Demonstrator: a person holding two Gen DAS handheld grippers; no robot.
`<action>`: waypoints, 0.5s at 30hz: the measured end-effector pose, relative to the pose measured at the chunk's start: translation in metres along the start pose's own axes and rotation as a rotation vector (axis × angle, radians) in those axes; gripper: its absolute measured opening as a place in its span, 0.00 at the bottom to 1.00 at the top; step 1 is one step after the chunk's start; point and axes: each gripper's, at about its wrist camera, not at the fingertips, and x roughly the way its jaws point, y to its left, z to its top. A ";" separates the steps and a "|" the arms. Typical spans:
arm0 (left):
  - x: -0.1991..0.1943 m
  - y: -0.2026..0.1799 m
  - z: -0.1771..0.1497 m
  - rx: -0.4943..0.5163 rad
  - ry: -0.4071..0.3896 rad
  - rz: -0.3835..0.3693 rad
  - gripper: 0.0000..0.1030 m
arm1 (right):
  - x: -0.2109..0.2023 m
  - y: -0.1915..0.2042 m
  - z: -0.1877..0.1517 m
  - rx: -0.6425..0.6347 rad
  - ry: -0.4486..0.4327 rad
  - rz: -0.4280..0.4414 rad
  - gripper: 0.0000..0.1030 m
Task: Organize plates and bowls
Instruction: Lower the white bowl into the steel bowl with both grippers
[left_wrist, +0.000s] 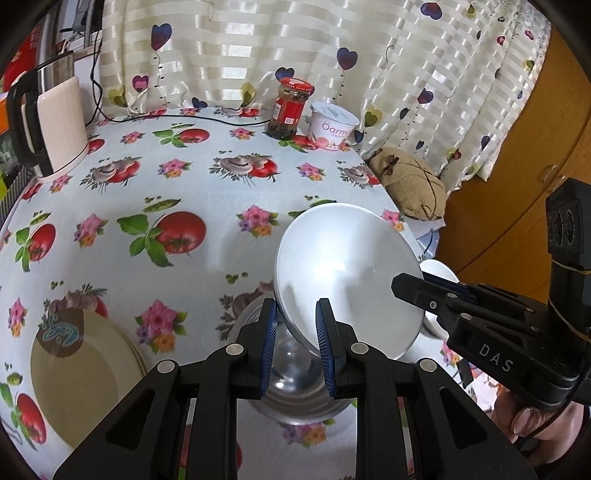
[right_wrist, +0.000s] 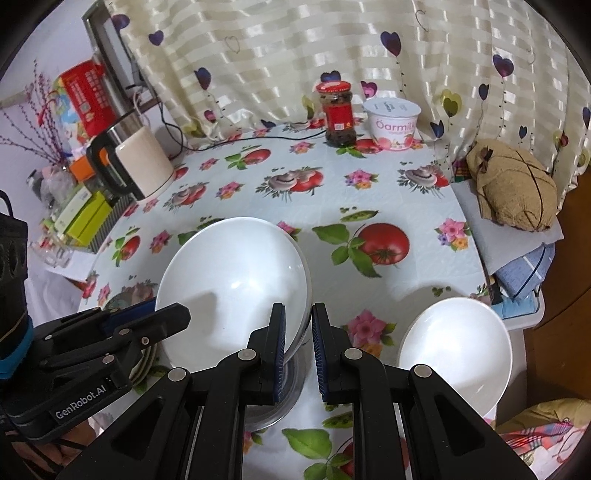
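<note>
A large white bowl (left_wrist: 347, 273) is tilted over a steel bowl (left_wrist: 295, 387) on the flowered tablecloth. My left gripper (left_wrist: 295, 339) straddles the white bowl's near rim, its pads close on either side. My right gripper (right_wrist: 298, 332) is open a little, at the right rim of the same white bowl (right_wrist: 236, 288), holding nothing; it also shows in the left wrist view (left_wrist: 417, 284). A second white bowl (right_wrist: 454, 350) sits at the table's right edge. A cream plate (left_wrist: 81, 369) with a blue motif lies at the left.
A kettle (left_wrist: 55, 114) stands at the far left. A red-lidded jar (left_wrist: 290, 107) and a yoghurt tub (left_wrist: 332, 125) stand at the back by the curtain. A brown cloth bundle (left_wrist: 410, 184) lies off the table's right edge. A wooden cabinet (left_wrist: 517, 184) is at the right.
</note>
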 end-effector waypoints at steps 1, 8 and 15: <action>0.000 0.002 -0.003 -0.004 0.005 0.003 0.22 | 0.000 0.001 -0.002 -0.001 0.003 0.002 0.14; 0.003 0.011 -0.014 -0.022 0.030 0.016 0.22 | 0.011 0.010 -0.015 -0.008 0.040 0.016 0.14; 0.009 0.014 -0.020 -0.026 0.053 0.023 0.22 | 0.020 0.012 -0.022 -0.010 0.068 0.021 0.14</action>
